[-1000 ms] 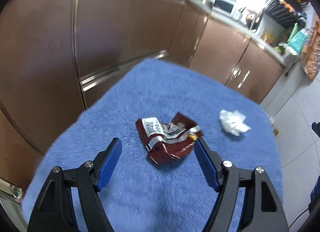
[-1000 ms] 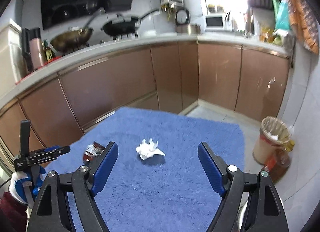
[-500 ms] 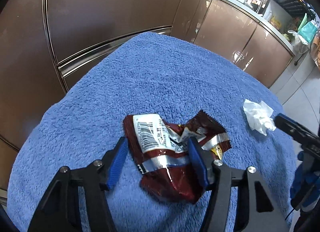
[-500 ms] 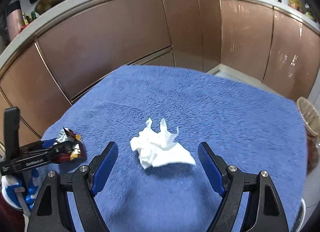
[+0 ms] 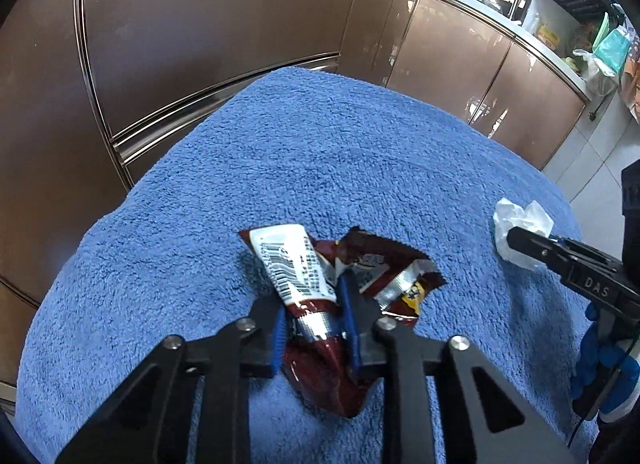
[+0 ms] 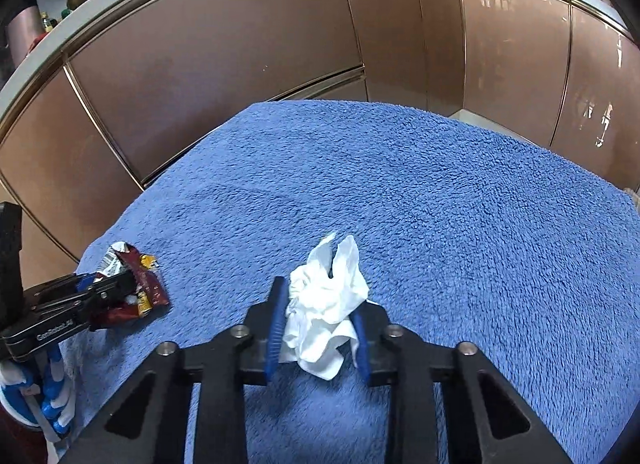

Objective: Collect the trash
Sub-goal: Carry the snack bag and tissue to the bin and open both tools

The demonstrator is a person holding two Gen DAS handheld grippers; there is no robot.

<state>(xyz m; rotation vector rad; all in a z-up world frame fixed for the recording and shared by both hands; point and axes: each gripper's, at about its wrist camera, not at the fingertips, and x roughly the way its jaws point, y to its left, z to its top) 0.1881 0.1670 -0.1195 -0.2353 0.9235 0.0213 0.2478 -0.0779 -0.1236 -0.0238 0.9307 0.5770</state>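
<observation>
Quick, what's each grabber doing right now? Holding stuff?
Left gripper: jaws just closed, shut on the red snack wrapper.
Right gripper: jaws just closed, shut on the crumpled white tissue.

Left wrist view sits right behind the left gripper, looking steeply down along its fingers, very close to the blue towel on the desk, brown cabinets curving behind. Right wrist view does the same from behind the right gripper, just as near and tilted down, facing the same cabinet run. They share the towel: the left view catches the right gripper and the white tissue at its right edge, the right view catches the left gripper and the red wrapper at its left edge.
</observation>
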